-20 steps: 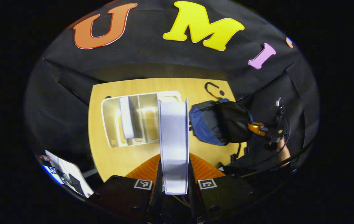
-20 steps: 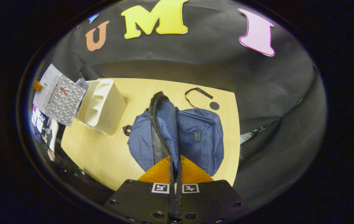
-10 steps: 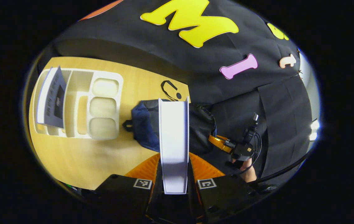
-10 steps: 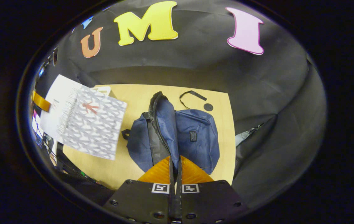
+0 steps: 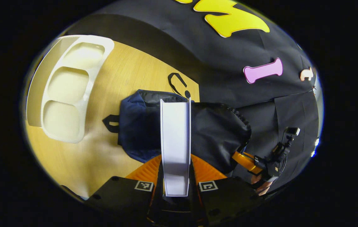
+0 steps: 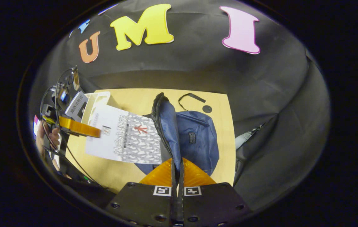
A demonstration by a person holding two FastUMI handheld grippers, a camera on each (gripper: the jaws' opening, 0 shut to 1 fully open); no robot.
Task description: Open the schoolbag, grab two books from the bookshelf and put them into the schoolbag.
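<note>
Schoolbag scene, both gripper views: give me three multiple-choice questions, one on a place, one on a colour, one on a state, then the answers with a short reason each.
1. Where is the book that the left gripper carries?
A. In the bookshelf
B. In the air at the schoolbag's opening
C. Flat on the table

2. What colour is the schoolbag?
A. Red
B. Dark blue
C. Green

3. How does the right gripper stand?
A. Wide open above the bag
B. Shut on the bag's opened edge
C. Shut on a book

Answers:
1 B: in the right gripper view the book hangs from the orange fingers, its far edge at the zipper rim.
2 B: its fabric is navy in both views.
3 B: its fingers pinch the zippered flap, holding it up.
</note>
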